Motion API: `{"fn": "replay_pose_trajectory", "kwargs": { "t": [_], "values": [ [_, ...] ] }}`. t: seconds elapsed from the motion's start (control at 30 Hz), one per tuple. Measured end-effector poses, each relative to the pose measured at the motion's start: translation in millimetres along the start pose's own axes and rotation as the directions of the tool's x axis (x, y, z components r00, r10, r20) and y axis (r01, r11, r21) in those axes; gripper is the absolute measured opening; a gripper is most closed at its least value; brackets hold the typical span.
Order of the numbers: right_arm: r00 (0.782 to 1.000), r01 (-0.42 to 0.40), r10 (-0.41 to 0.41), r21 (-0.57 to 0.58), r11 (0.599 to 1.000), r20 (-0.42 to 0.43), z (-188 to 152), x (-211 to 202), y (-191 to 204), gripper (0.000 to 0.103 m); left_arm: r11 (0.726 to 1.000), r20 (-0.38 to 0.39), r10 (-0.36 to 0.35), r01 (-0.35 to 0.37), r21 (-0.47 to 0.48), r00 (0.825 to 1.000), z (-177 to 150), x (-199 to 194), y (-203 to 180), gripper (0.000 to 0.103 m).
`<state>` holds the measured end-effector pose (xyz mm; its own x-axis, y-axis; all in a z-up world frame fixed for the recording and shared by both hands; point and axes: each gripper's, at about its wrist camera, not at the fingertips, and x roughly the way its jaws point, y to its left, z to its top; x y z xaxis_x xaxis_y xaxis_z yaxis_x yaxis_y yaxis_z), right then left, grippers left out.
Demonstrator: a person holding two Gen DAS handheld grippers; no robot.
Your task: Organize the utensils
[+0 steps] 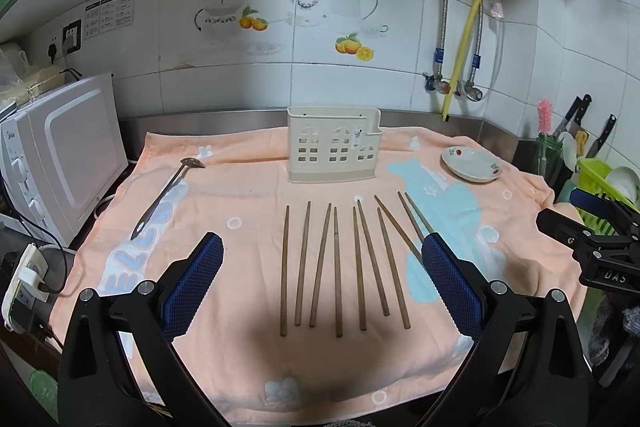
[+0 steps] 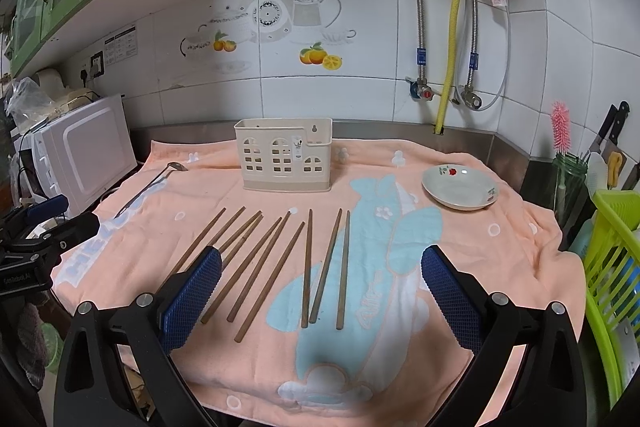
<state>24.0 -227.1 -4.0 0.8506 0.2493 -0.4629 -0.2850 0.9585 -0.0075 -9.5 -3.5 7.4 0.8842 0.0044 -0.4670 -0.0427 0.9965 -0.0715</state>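
White wall tiles with teapot and orange decals back a counter covered by a peach towel (image 1: 248, 187) printed with pale blue shapes. Both grippers hover above its near edge, empty, their blue-padded fingers spread wide.

Between the fingers of the left gripper (image 1: 322, 259) lies most of a row of brown wooden chopsticks (image 1: 338, 267), side by side and pointing away; the rightmost ones run under its right finger (image 1: 452, 287). Straight ahead of those fingers, past the chopstick tips, stands a cream utensil holder (image 1: 334, 147) with window-shaped cutouts, upright near the back of the towel. A metal ladle (image 1: 168, 193) lies well left of the left finger, and a small white dish (image 1: 472, 167) sits ahead and to the right.

From the right gripper (image 2: 321, 259), the chopsticks fan out between its fingers and past the left one (image 2: 192, 299). A white microwave (image 1: 68, 163) stands far left, a green dish rack (image 2: 612, 267) far right.
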Motion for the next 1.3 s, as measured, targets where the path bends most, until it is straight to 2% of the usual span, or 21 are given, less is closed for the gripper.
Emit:
{"fn": "replay_pose_trajectory", "kwargs": {
  "t": [0.73,1.3],
  "values": [
    [1.0,-0.008,0.008,-0.002,1.0,-0.01,-1.3,3.4,0.9,0.097,1.0,-0.014,0.005,-0.006,-0.003,1.0,-1.3,5.2,1.8,0.098],
    [0.999,-0.01,0.01,0.003,1.0,-0.045,-7.3,18.3,-2.0,0.097,1.0,-0.056,0.018,-0.019,-0.011,0.998,-8.3,18.7,9.6,0.098]
  ]
}}
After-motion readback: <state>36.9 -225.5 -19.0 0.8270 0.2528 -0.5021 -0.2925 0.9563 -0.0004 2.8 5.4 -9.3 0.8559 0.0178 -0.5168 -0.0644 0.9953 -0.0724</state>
